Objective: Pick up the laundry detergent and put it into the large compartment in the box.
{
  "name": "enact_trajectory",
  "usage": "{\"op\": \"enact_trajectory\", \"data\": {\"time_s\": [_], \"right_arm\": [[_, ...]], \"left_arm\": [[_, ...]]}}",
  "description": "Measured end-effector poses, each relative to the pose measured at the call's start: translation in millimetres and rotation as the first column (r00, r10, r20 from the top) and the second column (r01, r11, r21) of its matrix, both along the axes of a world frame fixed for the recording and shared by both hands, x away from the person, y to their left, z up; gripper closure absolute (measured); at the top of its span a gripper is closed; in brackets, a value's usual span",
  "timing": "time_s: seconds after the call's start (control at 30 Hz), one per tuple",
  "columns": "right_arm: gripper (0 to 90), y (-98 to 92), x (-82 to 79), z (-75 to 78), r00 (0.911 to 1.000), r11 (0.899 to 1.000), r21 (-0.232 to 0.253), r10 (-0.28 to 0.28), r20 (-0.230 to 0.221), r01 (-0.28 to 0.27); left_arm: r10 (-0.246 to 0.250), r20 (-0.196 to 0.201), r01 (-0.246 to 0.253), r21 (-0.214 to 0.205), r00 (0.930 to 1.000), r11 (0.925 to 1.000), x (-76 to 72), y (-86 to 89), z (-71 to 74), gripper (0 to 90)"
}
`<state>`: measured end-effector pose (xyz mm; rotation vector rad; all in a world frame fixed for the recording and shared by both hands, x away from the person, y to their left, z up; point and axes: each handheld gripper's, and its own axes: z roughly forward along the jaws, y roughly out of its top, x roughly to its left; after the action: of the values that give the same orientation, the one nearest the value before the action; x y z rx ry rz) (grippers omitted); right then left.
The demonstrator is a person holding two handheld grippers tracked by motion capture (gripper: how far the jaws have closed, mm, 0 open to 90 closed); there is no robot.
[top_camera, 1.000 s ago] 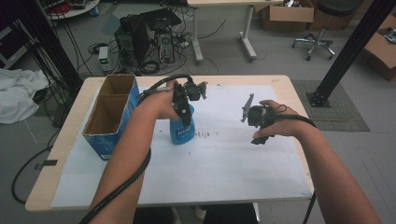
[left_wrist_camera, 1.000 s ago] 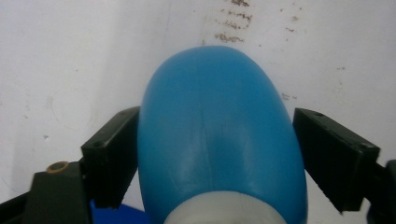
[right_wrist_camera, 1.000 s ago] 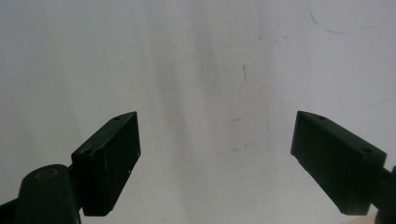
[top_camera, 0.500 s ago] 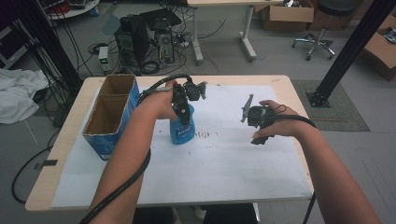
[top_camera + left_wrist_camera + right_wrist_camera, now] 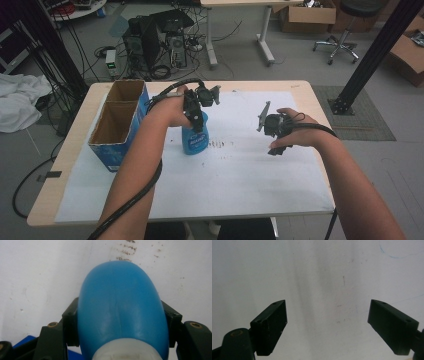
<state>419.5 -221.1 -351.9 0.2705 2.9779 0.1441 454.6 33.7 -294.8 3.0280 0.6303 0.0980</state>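
A blue plastic bottle (image 5: 196,141) stands upright on the white sheet, left of the table's middle. My left gripper (image 5: 199,125) comes down on it from above. In the left gripper view the black fingers (image 5: 71,322) press on both sides of the bottle's (image 5: 120,310) rounded blue shoulder, just above its white neck. These jaws have just been closing, with the bottle between them. My right gripper (image 5: 274,149) hovers over the sheet at the right, well apart from the bottle. Its jaws stand wide open with nothing but bare paper between them (image 5: 328,325).
A blue-sided cardboard box (image 5: 117,125) with two open compartments stands at the table's left edge. A white paper sheet (image 5: 225,185) covers most of the tabletop, with brown specks (image 5: 220,145) just right of the bottle. Cables trail from both grippers along the forearms.
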Motion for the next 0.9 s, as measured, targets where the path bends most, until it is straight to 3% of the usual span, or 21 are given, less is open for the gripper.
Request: {"op": "enact_trajectory", "data": {"time_s": [0.37, 0.47, 0.53, 0.57, 0.6, 0.63, 0.67, 0.7, 0.77, 0.9], "right_arm": [[15.9, -1.1, -1.6, -0.7, 1.0, 1.0, 0.006, -0.002, 0.0, 0.002], [15.9, -2.0, -2.4, 1.0, 1.0, 1.0, 0.003, -0.002, 0.005, 0.002], [15.9, -2.9, -3.6, 2.2, 1.0, 1.0, 0.002, -0.002, 0.005, 0.002], [15.9, -3.4, -4.6, 3.3, 1.0, 1.0, 0.004, 0.001, 0.009, -0.001], [15.9, -3.6, -5.3, 3.8, 1.0, 1.0, 0.004, -0.003, 0.008, 0.003], [15.9, -3.8, -5.2, 4.1, 0.9999, 1.0, 0.006, 0.004, 0.011, -0.004], [15.9, -3.8, -5.2, 4.1, 0.9999, 1.0, 0.006, 0.004, 0.011, -0.004], [15.9, -3.8, -6.1, 5.7, 0.9999, 1.0, 0.005, 0.002, 0.013, -0.003], [15.9, -3.8, -6.1, 6.1, 0.9999, 1.0, 0.006, 0.004, 0.013, -0.004], [15.9, -3.1, -6.9, 7.4, 0.9999, 1.0, 0.005, 0.004, 0.017, -0.004]], "left_arm": [[0.02, 0.003, -0.02, 0.008, 0.9998, 0.9998, -1.1, -2.9, 1.7, 37.7], [0.033, 0.008, -0.033, 0.006, 0.9994, 0.9994, -1.6, -4.1, 9.3, 37.8], [0.041, 0.01, -0.041, 0.004, 0.9991, 0.9991, -2.8, -4.6, 18.3, 37.7], [0.06, 0.015, -0.06, 0.003, 0.9981, 0.9982, -4.3, -5.3, 29.4, 37.8], [0.06, 0.015, -0.06, 0.003, 0.9981, 0.9982, -4.3, -5.3, 29.4, 37.8], [0.07, 0.025, -0.071, 0.002, 0.9972, 0.9975, -6.8, -6.1, 42.0, 37.8], [0.07, 0.025, -0.071, 0.002, 0.9972, 0.9975, -6.8, -6.1, 42.0, 37.7], [0.086, 0.035, -0.086, 0.002, 0.9957, 0.9963, -9.1, -6.8, 55.3, 37.7], [0.099, 0.04, -0.099, -0.004, 0.9943, 0.9951, -10.7, -6.9, 61.4, 37.7], [0.147, 0.028, -0.147, -0.012, 0.9887, 0.9891, -12.8, -5.8, 83.5, 37.7]]}}
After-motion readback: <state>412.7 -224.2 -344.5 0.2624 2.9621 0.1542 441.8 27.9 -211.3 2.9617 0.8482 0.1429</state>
